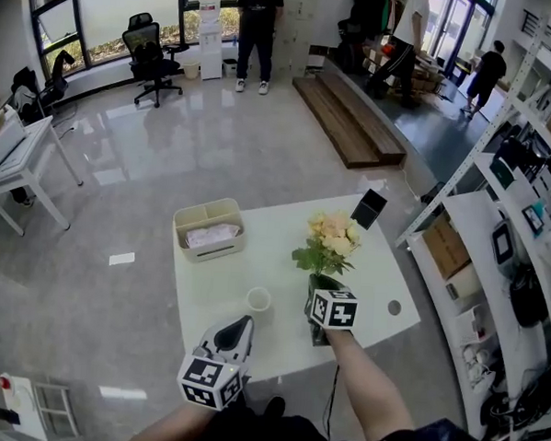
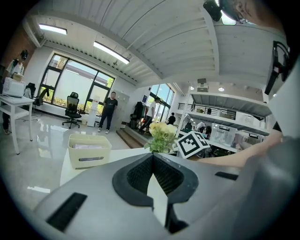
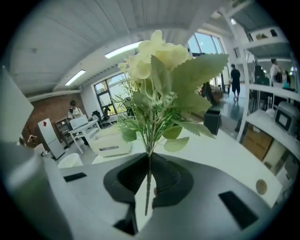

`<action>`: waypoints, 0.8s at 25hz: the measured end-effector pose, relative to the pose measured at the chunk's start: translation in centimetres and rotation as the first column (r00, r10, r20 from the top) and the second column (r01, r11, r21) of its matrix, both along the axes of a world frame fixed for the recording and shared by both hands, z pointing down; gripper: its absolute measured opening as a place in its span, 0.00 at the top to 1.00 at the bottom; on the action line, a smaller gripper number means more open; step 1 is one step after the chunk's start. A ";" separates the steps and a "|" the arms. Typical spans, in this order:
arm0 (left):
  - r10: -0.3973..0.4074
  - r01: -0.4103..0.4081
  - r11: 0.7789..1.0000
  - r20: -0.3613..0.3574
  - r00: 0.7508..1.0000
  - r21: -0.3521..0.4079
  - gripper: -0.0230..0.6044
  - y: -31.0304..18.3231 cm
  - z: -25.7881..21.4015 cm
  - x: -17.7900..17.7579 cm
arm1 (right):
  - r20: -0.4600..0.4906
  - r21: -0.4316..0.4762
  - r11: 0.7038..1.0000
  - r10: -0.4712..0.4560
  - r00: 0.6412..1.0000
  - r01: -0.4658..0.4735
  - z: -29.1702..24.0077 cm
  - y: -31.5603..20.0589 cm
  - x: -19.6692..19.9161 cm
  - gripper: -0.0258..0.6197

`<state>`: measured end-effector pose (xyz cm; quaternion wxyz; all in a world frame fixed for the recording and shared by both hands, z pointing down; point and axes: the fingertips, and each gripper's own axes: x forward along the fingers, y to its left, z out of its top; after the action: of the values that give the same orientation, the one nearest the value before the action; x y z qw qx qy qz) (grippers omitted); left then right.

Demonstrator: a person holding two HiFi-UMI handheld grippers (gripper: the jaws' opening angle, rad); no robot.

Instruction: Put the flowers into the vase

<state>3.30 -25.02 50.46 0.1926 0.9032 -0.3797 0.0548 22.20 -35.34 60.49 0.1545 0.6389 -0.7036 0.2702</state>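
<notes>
I read the left gripper [image 1: 242, 324] closed on nothing at the white table's [image 1: 284, 234] near edge, a white cup [image 1: 258, 300] just beyond it, and the right gripper [image 3: 149, 157] clamped on the flowers' [image 1: 330, 241] stem over the table.

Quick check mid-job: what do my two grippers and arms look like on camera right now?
The left gripper and right gripper both have light grey shells with black ribbed pads forming a V. Each carries a white cube with black square markers: left cube, right cube. The right forearm has no sleeve; dark clothing shows below.
</notes>
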 end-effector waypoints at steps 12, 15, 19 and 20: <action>0.025 -0.025 0.999 -0.015 1.000 0.045 0.96 1.7 -1.7 0.6 | -0.209 0.394 0.910 -0.049 0.977 0.130 -10.6 10.7 -4.7 0.91; 0.020 -0.019 0.999 -0.021 1.000 0.045 0.96 2.1 -1.6 0.3 | -0.145 0.409 0.909 -0.022 0.989 0.080 -10.9 12.8 -5.0 0.91; 0.018 -0.016 0.998 -0.032 0.999 0.056 0.96 2.1 -2.2 0.4 | -0.139 0.423 0.904 -0.004 0.990 0.064 -11.5 13.7 -5.0 0.91; 0.017 -0.015 0.998 -0.034 0.999 0.059 0.96 2.2 -2.3 0.4 | -0.146 0.423 0.904 -0.007 0.989 0.068 -11.5 13.8 -5.0 0.91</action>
<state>3.73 -22.82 48.13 0.1723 0.9122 -0.3705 0.0294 17.25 -21.56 48.98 0.0656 0.6609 -0.7451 0.0611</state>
